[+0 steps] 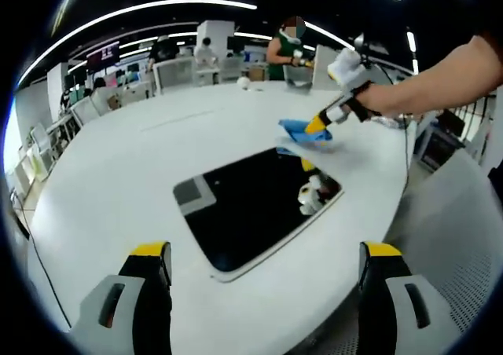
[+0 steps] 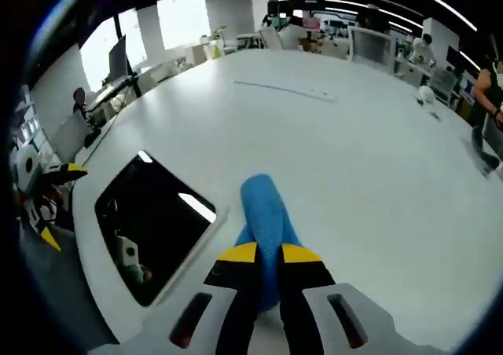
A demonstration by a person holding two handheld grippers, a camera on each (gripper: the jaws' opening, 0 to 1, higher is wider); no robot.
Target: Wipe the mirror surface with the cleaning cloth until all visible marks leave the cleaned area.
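The mirror [image 1: 251,206] lies flat on the white table [image 1: 118,182], a dark rounded rectangle with a pale rim, reflecting ceiling lights and part of a gripper. In the left gripper view, the left gripper [image 1: 267,265] hangs above the near edge of the table with its 2 yellow-tipped jaws spread wide apart and nothing between them. Across the mirror, the right gripper [image 1: 316,126], held by a person's bare arm [image 1: 440,80], presses the blue cleaning cloth [image 1: 302,130] onto the table just beyond the mirror's far edge.

In the right gripper view, the right gripper [image 2: 269,254] has its jaws clenched on the blue cleaning cloth [image 2: 263,206], which sticks out ahead over the tabletop, just beside the mirror [image 2: 149,221]. The left gripper [image 2: 43,206] shows at the left edge. Desks, monitors and people stand in the background.
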